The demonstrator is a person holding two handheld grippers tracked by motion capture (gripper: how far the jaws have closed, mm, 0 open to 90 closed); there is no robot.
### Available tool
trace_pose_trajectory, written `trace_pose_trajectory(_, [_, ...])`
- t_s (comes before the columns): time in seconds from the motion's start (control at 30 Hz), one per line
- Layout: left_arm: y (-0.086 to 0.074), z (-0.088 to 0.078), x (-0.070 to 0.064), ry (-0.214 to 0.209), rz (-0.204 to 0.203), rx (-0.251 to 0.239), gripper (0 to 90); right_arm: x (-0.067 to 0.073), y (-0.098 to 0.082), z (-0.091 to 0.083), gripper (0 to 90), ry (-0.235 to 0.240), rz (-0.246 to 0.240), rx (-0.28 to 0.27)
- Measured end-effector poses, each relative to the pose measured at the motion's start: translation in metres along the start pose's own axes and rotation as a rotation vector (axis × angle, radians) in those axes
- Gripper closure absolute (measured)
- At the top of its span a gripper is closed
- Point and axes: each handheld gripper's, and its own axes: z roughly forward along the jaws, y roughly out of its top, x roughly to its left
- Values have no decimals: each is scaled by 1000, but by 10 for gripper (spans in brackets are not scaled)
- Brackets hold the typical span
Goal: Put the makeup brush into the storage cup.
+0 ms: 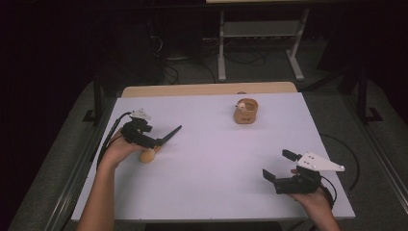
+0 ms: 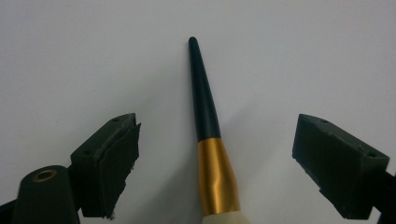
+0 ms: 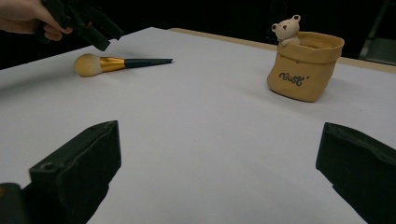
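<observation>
Brush (image 2: 208,140) work sits at the left of the high view, where the makeup brush lies flat on the white table (image 1: 211,163) under the left gripper (image 1: 150,139). In the left gripper view, the brush runs up the middle of the frame, its cream bristles at the bottom edge, gold collar above them and dark tapered handle pointing to the top; the two black jaws stand wide apart on either side of it, released and touching nothing. The right gripper view shows the same brush in the upper left, its round tan head to the left and its handle tip to the right, with the left gripper hovering just above the head. Toward the lower right of the high view, the right gripper (image 1: 279,166) is held in a hand, its jaws spread and empty. A tan pouch (image 1: 245,113) with a small bear figure (image 3: 286,29) at its rim stands in the upper middle, well apart from the brush.
</observation>
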Motion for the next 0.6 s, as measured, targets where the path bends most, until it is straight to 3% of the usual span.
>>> trace_pose_trajectory(0.6, [-2, 6, 1, 20, 7, 80, 228, 0, 0, 0, 0, 0, 0, 0])
